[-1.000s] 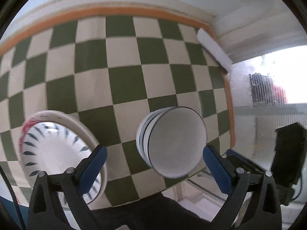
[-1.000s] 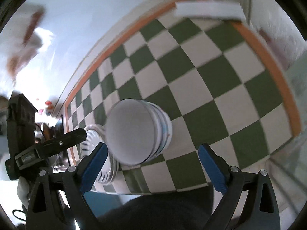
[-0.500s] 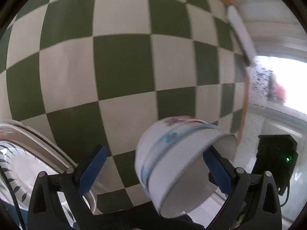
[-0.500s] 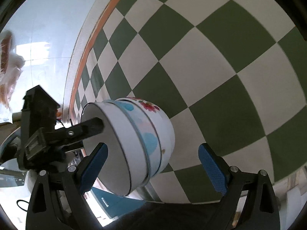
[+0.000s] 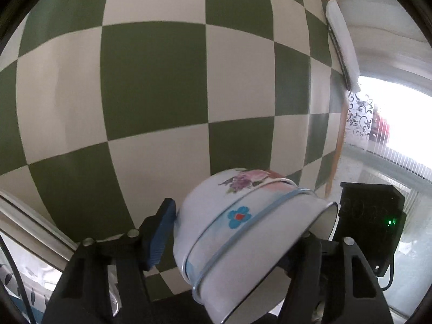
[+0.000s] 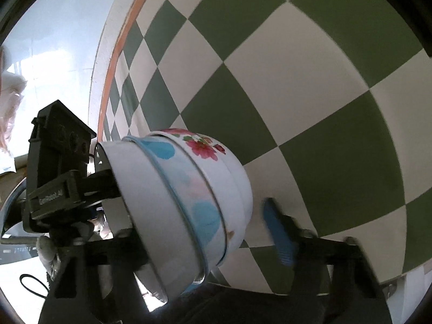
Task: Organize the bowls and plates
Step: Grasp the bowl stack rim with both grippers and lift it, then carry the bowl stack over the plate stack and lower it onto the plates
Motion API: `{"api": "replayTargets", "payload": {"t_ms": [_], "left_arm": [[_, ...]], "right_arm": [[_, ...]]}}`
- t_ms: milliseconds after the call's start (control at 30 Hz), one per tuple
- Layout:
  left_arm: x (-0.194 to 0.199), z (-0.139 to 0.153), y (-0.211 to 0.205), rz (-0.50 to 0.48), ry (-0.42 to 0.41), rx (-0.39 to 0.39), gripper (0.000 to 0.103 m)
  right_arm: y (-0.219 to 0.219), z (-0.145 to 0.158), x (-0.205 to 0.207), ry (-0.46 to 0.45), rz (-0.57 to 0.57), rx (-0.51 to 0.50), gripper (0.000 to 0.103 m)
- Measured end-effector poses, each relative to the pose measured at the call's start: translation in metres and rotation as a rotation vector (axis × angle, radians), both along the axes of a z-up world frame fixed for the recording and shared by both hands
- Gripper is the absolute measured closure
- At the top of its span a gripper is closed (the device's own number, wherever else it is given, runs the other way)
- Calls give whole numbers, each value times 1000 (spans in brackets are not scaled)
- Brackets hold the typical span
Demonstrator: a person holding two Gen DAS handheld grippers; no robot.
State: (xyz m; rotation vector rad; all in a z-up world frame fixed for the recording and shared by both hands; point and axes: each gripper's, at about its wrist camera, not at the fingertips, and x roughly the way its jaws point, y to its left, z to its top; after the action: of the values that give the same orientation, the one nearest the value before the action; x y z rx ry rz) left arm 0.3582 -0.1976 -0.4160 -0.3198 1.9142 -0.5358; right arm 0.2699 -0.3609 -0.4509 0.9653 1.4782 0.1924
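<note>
a: bowls [image 5: 243, 232] — nested stack, tipped on its side, rims facing the grippers, bases toward the checkered tablecloth [image 5: 151, 86]. reads as held off the table, not resting flat.

b: who's got it?

a: both, i think. left gripper [image 5: 229, 232]: blue pad [image 5: 162, 232] pressed on the stack's outer wall, other finger at/inside the rim on the opposite side. so clamped on the stack. right gripper [image 6: 205, 229]: near finger goes behind/inside the rim, hidden. far blue pad [image 6: 278, 235] sits just beside the base w/ a visible gap + motion blur. can't tell if it's gripping.

b: why two tools on one stack?

a: guess: stack is wide + slick enamel, one pinch on a curved wall would let it rotate. opposing holds from each side stop that. tilt prob comes from gripping over the rim.

b: plates?

a: edge of a plate [image 5: 16, 278] w/ dark dashes, low left in left wrist view, near the table edge. likely the stacking spot, but that's a guess.

b: risk?

a: inner bowls sliding out of the nest while tipped.
</note>
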Motion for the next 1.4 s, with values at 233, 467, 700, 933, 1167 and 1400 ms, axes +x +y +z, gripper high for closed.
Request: {"api": "replayTargets", "payload": {"t_ms": [233, 467, 700, 933, 1167, 1400], "left_arm": [[-4, 10, -1, -9, -62, 11, 41], [-8, 15, 1, -8, -103, 32, 41], [-8, 26, 4, 3, -145, 42, 41], [-3, 43, 18, 61, -165, 33, 41], [-4, 65, 51, 129, -196, 24, 41], [-7, 85, 101, 174, -220, 19, 41]], "right_arm": [[3, 3, -3, -48, -6, -11, 48], [0, 9, -5, -73, 24, -23, 51], [4, 19, 5, -108, 78, -51, 52], [8, 34, 16, -133, 127, -56, 52], [31, 58, 33, -159, 211, -70, 52], [80, 77, 43, -178, 278, -75, 52]]}}
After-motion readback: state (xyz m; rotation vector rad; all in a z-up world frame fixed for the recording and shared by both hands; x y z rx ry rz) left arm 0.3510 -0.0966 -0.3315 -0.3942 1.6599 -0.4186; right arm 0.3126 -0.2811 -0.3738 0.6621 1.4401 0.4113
